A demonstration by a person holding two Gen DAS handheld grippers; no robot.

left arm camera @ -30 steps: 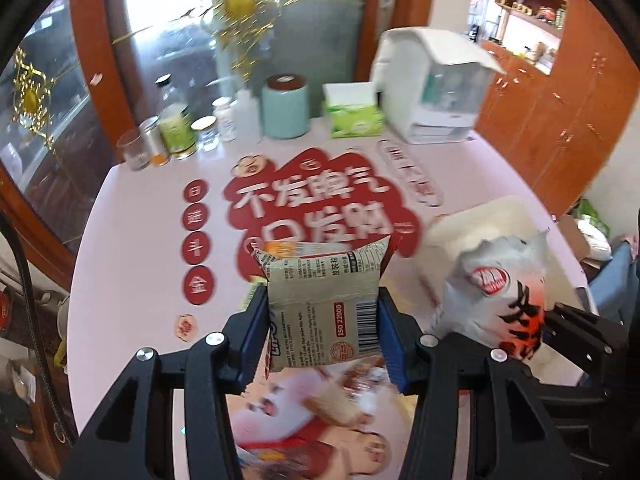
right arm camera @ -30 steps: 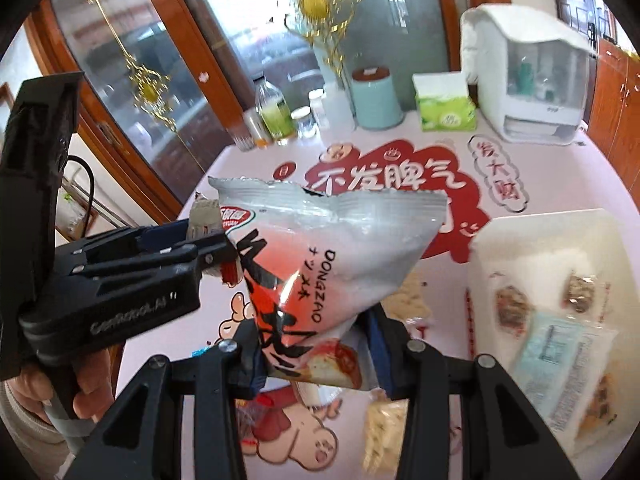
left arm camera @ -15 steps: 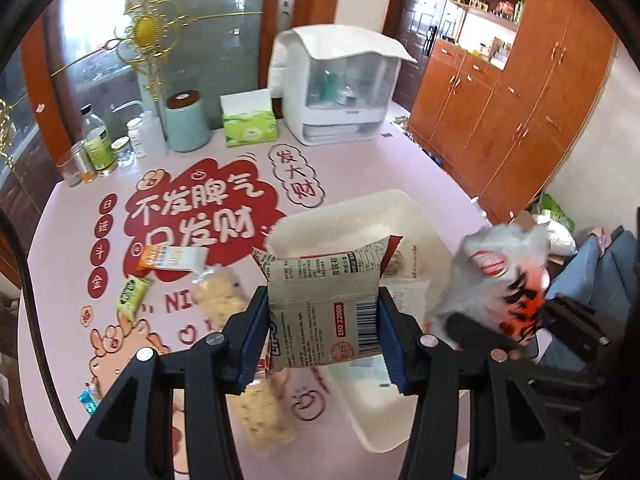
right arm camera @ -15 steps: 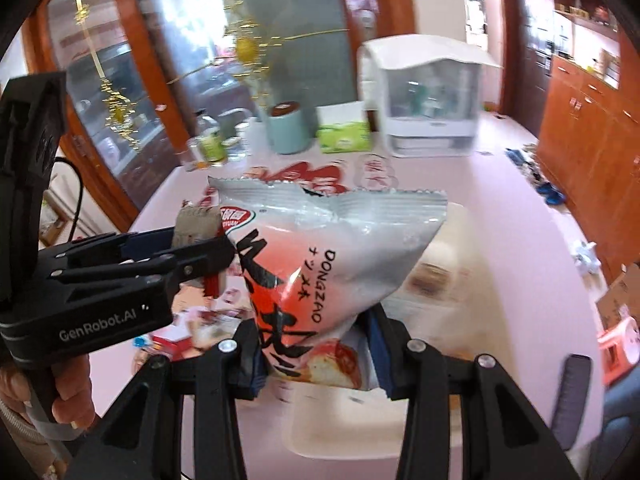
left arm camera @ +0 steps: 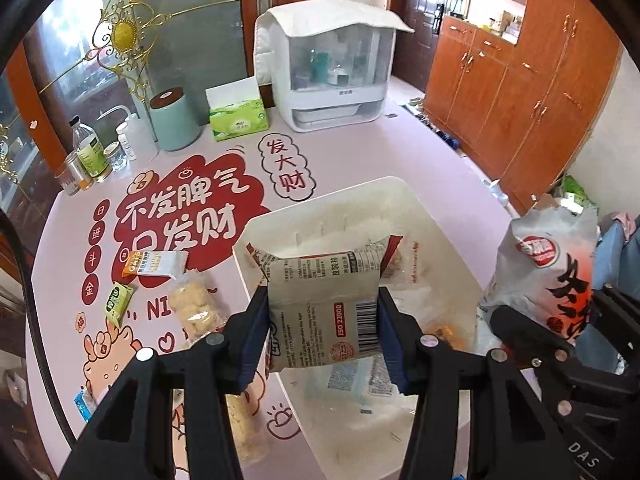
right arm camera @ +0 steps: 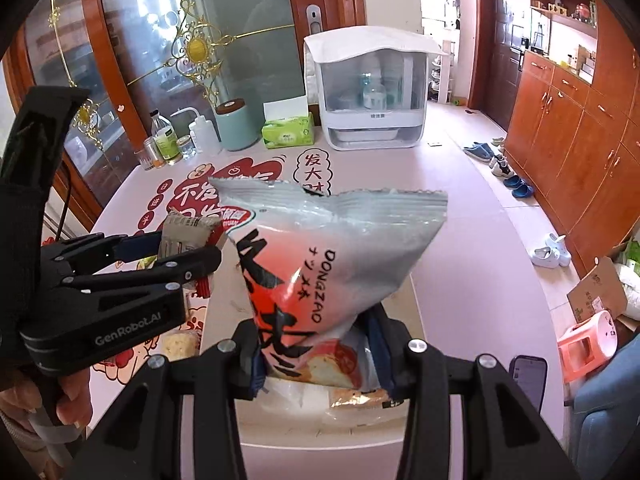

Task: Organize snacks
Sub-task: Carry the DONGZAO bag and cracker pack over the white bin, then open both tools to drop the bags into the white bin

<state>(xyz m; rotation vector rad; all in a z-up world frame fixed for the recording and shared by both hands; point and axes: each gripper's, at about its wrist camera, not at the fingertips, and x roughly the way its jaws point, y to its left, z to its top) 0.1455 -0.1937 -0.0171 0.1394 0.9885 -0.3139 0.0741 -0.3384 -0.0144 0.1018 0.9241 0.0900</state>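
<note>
My left gripper [left arm camera: 322,334] is shut on a beige snack packet [left arm camera: 324,304] with a barcode and holds it above the white tray [left arm camera: 472,280]. My right gripper [right arm camera: 318,354] is shut on a white and red Dongzao snack bag [right arm camera: 320,256], also held over the tray [right arm camera: 216,320]. That bag shows at the right of the left wrist view [left arm camera: 548,264]. The left gripper shows at the left of the right wrist view [right arm camera: 192,252]. Several small snack packets lie in the tray under the bags.
Loose snacks lie on the pink table left of the tray: an orange packet [left arm camera: 154,264], a green packet [left arm camera: 118,300], puffed rice bars [left arm camera: 194,308]. At the back stand a white appliance [left arm camera: 332,68], a tissue box [left arm camera: 238,118], a teal canister [left arm camera: 174,122] and bottles [left arm camera: 90,152].
Both grippers have swung right with their snacks, from over the table's printed middle to above the white tray. Both grips are unchanged.
</note>
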